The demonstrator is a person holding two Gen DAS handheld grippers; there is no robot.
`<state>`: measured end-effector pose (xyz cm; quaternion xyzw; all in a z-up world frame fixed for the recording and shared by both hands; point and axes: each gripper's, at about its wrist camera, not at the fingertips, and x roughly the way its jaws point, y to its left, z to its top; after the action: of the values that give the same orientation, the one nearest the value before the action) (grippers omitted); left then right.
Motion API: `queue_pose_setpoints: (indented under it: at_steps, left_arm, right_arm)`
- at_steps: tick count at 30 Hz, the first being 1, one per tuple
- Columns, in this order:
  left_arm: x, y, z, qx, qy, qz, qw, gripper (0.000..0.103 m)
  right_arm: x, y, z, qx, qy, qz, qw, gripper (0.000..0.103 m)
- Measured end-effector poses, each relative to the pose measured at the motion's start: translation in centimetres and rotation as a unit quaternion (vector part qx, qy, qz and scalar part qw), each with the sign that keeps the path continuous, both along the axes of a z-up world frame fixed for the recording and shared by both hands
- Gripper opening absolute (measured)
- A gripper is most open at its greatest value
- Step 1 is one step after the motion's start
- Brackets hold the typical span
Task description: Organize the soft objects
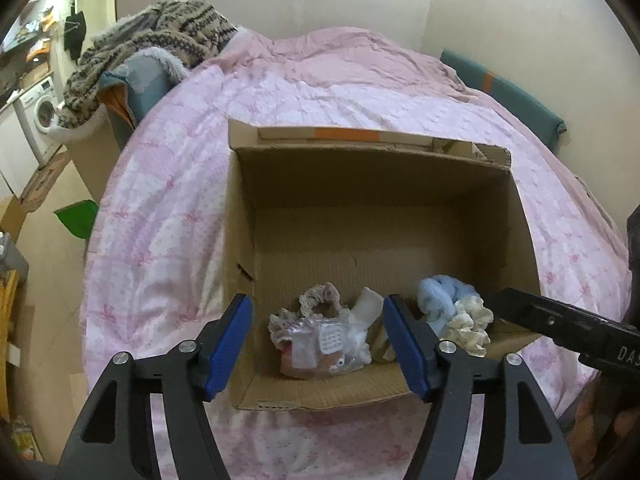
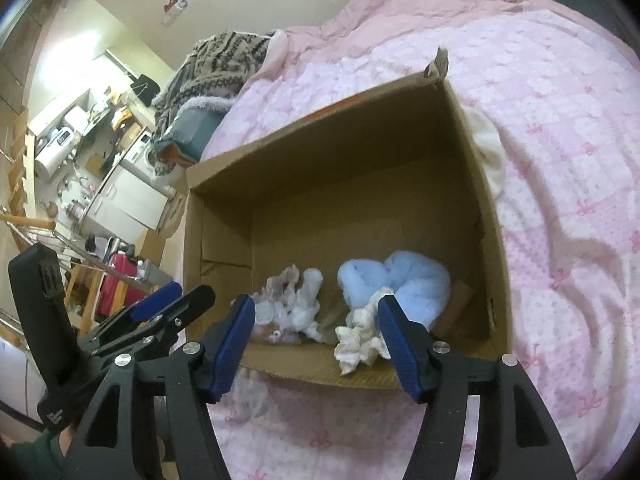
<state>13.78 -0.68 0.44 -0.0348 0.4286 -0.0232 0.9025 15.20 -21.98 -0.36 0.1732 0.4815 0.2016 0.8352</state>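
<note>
Right wrist: cream scrunchie lies free between right gripper's spread jaws.

A bed covered by a pink quilt with small bows carries an open cardboard box. At its far left corner a striped furry blanket lies heaped, partly over a teal cushion.
</note>
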Motion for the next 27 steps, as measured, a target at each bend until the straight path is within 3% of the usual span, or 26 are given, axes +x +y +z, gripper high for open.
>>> queue_pose_setpoints:
  at_steps: [4,7,11,14,27]
  left_arm:
    - [-0.6,0.6,1.1,0.009,-0.018,0.021,0.9996,0.065]
    - [-1.4,1.0,2.0,0.007,-0.031,0.024,0.9992,0.065]
    - [-2.7,1.2,3.4,0.012,-0.046,0.019,0.9987,0.076]
    - [-4.2,1.4,4.1,0.015,-0.054,0.024,0.9982,0.078]
    - [-9.3,2.5,4.2,0.015,-0.062,0.042,0.9971,0.100]
  right_arm:
    - [-0.4,-0.2,0.9,-0.021,-0.017,-0.013,1.000,0.068]
    - [-1.1,-0.4,2.1,-0.046,-0.044,-0.026,0.998,0.075]
    - [-2.5,-1.0,3.5,-0.063,-0.071,-0.038,0.995,0.081]
    - [-3.5,-1.5,4.4,-0.076,-0.090,-0.051,0.992,0.102]
    - [-7.7,-1.2,4.5,-0.103,-0.115,-0.069,0.986,0.103]
